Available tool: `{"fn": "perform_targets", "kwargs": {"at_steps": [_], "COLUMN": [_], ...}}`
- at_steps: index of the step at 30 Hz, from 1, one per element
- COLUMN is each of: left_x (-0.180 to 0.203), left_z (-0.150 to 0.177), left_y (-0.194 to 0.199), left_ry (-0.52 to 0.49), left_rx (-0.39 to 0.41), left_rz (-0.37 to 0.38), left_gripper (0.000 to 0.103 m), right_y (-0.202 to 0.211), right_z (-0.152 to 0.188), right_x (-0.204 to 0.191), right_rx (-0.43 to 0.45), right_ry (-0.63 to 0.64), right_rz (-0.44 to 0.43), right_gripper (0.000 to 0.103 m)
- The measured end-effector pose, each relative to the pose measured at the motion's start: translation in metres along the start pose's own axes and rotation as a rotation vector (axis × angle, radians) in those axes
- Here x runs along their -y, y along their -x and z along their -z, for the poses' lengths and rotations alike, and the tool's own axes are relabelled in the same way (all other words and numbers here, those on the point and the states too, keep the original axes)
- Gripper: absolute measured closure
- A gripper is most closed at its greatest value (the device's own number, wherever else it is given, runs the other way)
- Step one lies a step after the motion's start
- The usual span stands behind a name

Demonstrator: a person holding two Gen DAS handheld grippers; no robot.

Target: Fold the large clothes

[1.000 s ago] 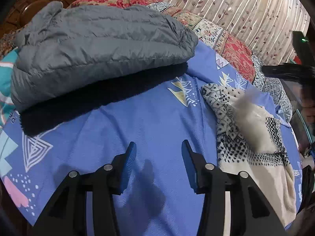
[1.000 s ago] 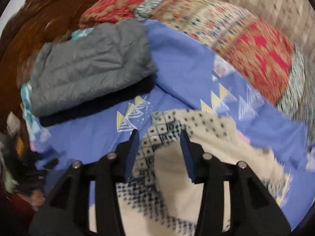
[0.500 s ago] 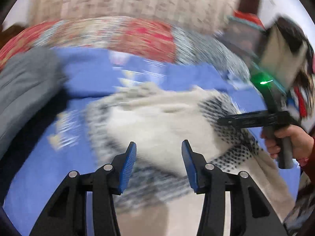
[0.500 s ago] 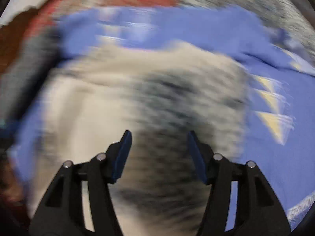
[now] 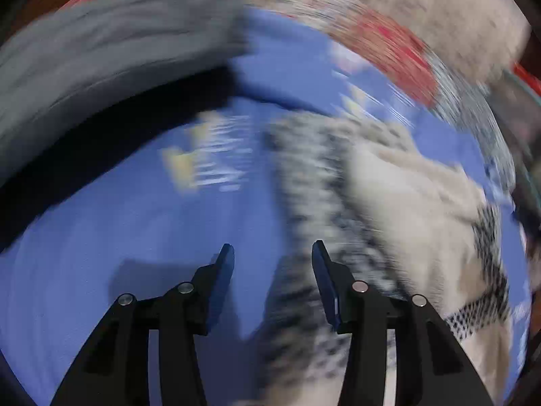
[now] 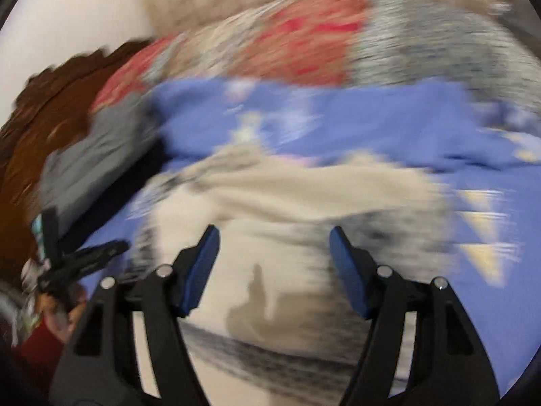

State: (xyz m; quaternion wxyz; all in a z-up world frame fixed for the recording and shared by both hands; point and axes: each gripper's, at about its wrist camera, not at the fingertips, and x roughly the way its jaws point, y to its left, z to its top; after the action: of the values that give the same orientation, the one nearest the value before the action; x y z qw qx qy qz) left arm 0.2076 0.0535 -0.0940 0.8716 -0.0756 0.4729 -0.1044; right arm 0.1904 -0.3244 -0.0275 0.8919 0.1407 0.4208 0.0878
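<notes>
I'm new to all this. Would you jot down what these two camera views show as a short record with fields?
Surface: blue bedsheet with triangle prints
Garment to fold: cream knitted sweater with black dotted pattern, lying crumpled on the sheet
Already stacked: grey quilted puffer jacket, folded, at the sheet's far left
Behind: red patterned quilt
Left gripper: open, holding nothing, above the sheet at the sweater's left edge
Right gripper: open, holding nothing, over the sweater
Picture quality: both views motion-blurred, fine detail unreadable
</notes>
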Motion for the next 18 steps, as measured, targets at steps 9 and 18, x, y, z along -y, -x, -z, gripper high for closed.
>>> {"fn": "perform_targets", "kwargs": {"at_steps": [9,18], "left_x": [-0.036,-0.044], "left_z": [0.019,0.018], "left_y": [0.037,0.072], "left_ry": [0.013,0.022], "left_rx": [0.018,0.118], "left_rz": [0.053,0.200], "left_gripper": [0.035,0.035], "right_y": [-0.109,0.165], "right_z": [-0.007,-0.101], "right_x": [-0.038,0.025], "right_rx": [-0.123,0.434], "right_ry": [-0.307,-0.208], "right_rz": [-0.216,0.297], "right_gripper": [0.098,0.098]}}
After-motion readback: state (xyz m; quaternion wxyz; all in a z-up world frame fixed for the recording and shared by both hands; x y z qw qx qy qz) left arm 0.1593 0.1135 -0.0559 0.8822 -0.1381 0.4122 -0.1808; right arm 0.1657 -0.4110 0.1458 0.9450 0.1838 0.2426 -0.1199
